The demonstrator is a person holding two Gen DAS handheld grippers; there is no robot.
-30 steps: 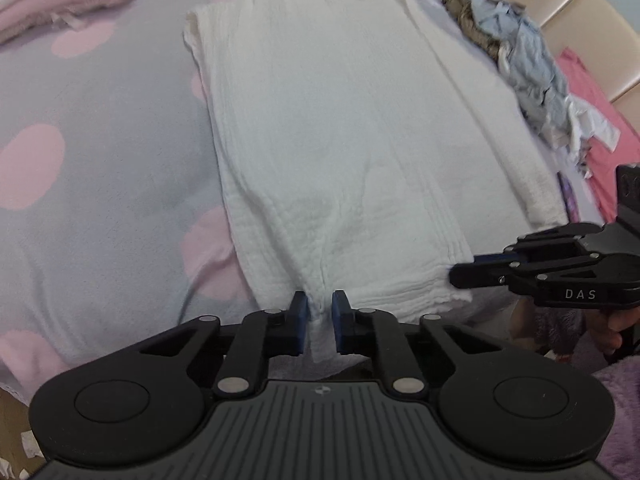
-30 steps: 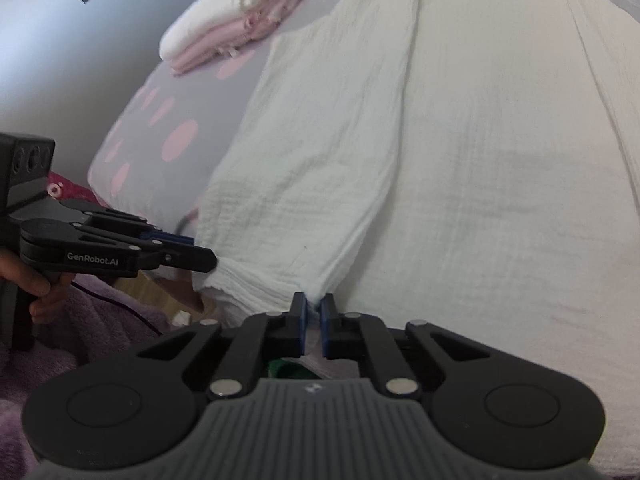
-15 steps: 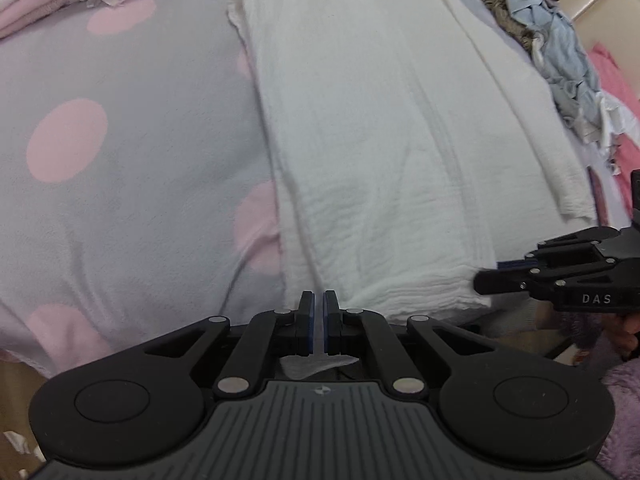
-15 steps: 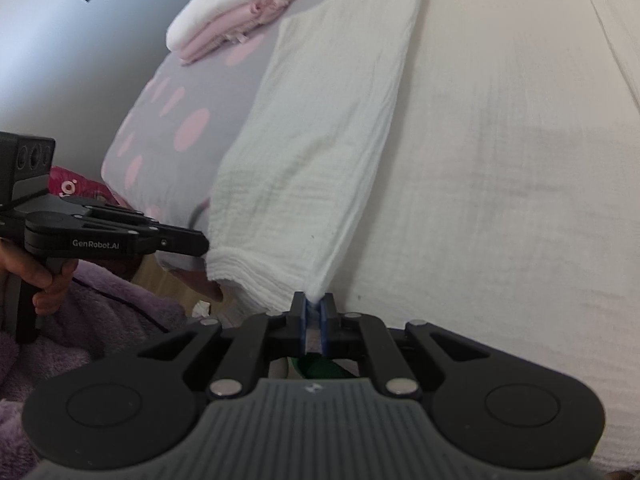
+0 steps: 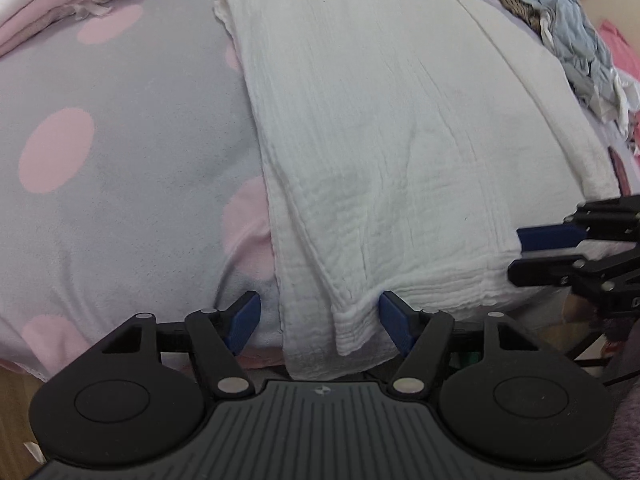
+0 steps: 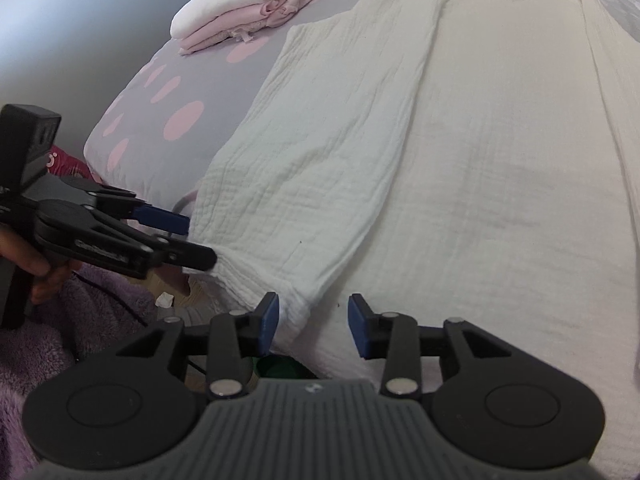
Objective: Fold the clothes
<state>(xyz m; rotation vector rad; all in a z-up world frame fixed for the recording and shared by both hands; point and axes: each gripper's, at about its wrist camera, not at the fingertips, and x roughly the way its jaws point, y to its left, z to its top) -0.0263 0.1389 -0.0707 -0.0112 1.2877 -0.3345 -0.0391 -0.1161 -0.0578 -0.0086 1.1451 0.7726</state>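
Note:
A white crinkled garment (image 5: pixel 384 128) lies flat on the bed, its long sides folded inward. Its near hem hangs over the bed's front edge. My left gripper (image 5: pixel 320 326) is at the hem's left part; its jaws are opening, and the hem's folded corner lies loose between the blue pads without being pressed. My right gripper (image 6: pixel 314 322) is at the same hem further right, jaws also opening, with the cloth edge (image 6: pixel 296 316) free between its pads. Each gripper shows in the other's view: the right gripper (image 5: pixel 560 252) and the left gripper (image 6: pixel 176 236).
The bed has a grey cover with pink dots (image 5: pixel 100 152). A stack of folded pink and white clothes (image 6: pixel 248 12) lies at the far left. A heap of unfolded blue, brown and pink clothes (image 5: pixel 560 20) lies at the far right. A hand (image 6: pixel 36 264) and purple fleece (image 6: pixel 80 320) are at left.
Both grippers were shut on the garment's near hem and have now opened, letting the cloth go. The left gripper sank closer to the bed edge.

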